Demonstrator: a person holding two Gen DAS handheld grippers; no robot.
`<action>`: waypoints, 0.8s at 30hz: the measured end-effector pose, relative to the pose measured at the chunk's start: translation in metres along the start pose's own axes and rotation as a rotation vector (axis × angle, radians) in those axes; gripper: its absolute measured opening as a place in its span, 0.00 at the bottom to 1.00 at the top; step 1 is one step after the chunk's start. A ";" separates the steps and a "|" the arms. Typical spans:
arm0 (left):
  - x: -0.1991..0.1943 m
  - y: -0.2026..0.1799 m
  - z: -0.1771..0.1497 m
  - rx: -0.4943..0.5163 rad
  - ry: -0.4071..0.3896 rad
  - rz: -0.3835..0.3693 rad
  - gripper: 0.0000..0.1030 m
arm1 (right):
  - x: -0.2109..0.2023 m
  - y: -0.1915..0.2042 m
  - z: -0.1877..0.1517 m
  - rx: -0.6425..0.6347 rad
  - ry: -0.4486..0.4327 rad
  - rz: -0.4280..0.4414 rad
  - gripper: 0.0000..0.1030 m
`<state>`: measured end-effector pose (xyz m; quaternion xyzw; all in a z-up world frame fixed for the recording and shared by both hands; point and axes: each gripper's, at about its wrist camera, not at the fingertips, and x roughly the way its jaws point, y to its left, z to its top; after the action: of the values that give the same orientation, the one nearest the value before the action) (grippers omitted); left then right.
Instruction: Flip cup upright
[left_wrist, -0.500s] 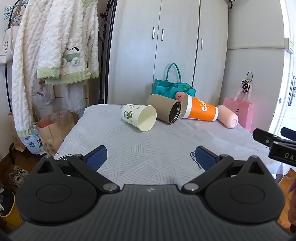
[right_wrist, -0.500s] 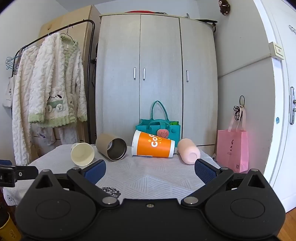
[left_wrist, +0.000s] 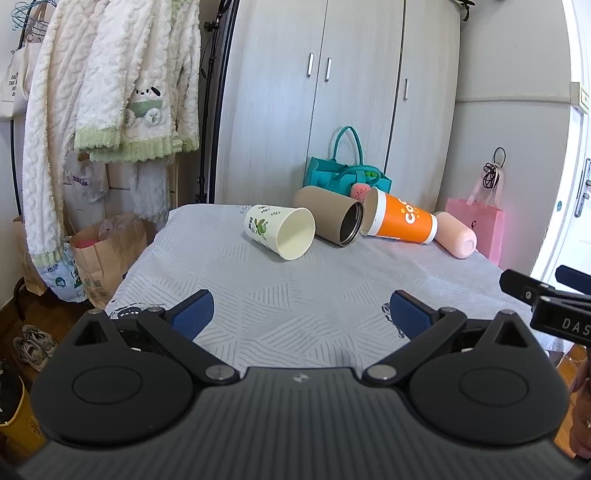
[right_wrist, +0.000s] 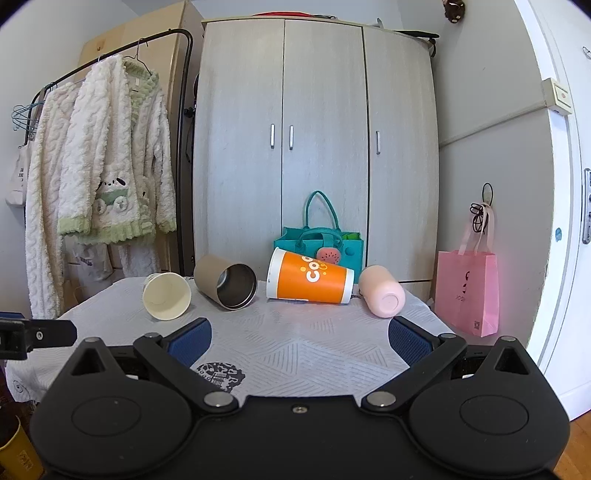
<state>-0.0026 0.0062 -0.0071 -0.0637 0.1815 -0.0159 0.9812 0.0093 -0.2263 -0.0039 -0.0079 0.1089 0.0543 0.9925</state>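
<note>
Several cups lie on their sides in a row at the far end of the grey-clothed table (left_wrist: 295, 295): a white paper cup with green print (left_wrist: 279, 231) (right_wrist: 167, 295), a brown metal-lined tumbler (left_wrist: 330, 219) (right_wrist: 226, 281), an orange cup (left_wrist: 400, 219) (right_wrist: 309, 277) and a pink bottle (left_wrist: 455, 239) (right_wrist: 381, 291). My left gripper (left_wrist: 301, 314) is open and empty over the near half of the table. My right gripper (right_wrist: 300, 338) is open and empty, and its tip shows at the right edge of the left wrist view (left_wrist: 546, 299).
A teal bag (left_wrist: 345, 177) stands behind the cups before a grey wardrobe (right_wrist: 314, 147). A clothes rack with a fluffy robe (left_wrist: 110, 92) and paper bags (left_wrist: 99, 254) is left of the table. A pink bag (right_wrist: 467, 291) hangs at the right wall.
Both grippers have edged slightly toward the cups; the cups have not moved and both grippers stay open.
</note>
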 end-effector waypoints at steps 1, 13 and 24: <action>0.000 0.000 0.000 0.000 -0.003 0.001 1.00 | 0.000 0.000 0.000 -0.001 0.001 0.001 1.00; 0.001 0.002 0.000 -0.005 0.009 -0.005 1.00 | 0.000 0.003 0.003 -0.019 0.015 0.004 1.00; 0.003 0.003 -0.001 -0.011 0.021 -0.028 1.00 | 0.000 0.004 0.002 -0.019 0.013 0.007 1.00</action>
<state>-0.0002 0.0093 -0.0090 -0.0717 0.1909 -0.0292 0.9785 0.0097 -0.2227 -0.0024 -0.0174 0.1151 0.0586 0.9915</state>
